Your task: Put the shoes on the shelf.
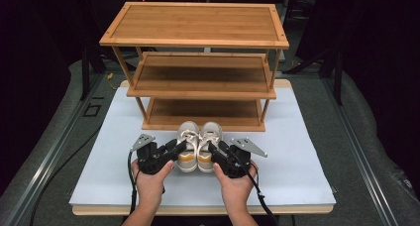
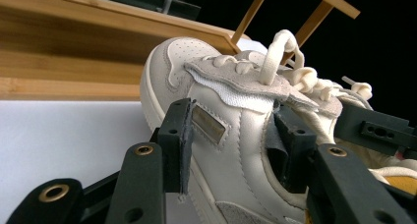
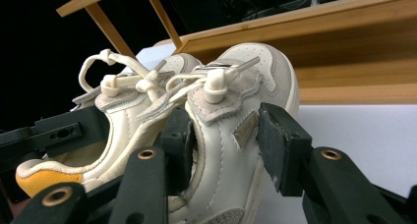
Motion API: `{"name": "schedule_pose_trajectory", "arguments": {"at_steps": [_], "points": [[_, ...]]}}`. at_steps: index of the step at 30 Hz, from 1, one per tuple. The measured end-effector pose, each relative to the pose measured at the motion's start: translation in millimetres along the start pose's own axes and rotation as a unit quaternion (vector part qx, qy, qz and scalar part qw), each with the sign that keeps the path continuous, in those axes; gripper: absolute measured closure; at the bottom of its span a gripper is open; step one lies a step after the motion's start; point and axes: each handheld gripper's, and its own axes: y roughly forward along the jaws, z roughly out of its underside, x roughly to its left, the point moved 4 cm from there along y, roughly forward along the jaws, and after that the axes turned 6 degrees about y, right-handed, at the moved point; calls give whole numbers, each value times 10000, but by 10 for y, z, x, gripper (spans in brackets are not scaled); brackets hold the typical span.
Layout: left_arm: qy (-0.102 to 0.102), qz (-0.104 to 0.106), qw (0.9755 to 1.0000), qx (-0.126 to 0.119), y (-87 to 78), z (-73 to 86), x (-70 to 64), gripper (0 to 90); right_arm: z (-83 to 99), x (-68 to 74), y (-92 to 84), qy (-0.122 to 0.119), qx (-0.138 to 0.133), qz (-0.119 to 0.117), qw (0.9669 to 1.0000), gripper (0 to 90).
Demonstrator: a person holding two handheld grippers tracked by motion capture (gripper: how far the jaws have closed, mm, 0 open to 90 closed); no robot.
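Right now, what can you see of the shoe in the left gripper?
The left shoe is a small cream sneaker of leather-like panels with greyish suede-like trim, a perforated toe, cream laces and an orange-yellow heel lining. It sits upright on the white board, toe toward the bamboo rack, side by side with the right shoe. The left gripper clamps its side wall: one pad presses outside, the other sits inside the opening. A small metallic tag lies on that side.

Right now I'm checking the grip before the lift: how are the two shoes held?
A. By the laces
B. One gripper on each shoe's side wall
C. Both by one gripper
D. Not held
B: the left gripper clamps the left shoe and the right gripper clamps the right shoe, each with one jaw inside the opening and one outside.
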Motion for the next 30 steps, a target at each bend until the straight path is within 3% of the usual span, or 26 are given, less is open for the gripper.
{"name": "schedule_pose_trajectory", "arguments": {"at_steps": [18, 19, 28, 30], "points": [[105, 52, 9999, -79, -69, -345, -33, 567, -292, 142, -47, -19, -30, -76, 10000, 582], [122, 58, 9999, -82, -73, -365, -36, 567, -307, 147, -34, -11, -151, -93, 9998, 582], [95, 113, 9998, -92, -74, -514, -69, 567, -434, 186, -84, -27, -111, -78, 9999, 582], [96, 121, 9998, -90, -73, -524, -69, 567, -467, 199, -77, -20, -216, -95, 9997, 581]]}}
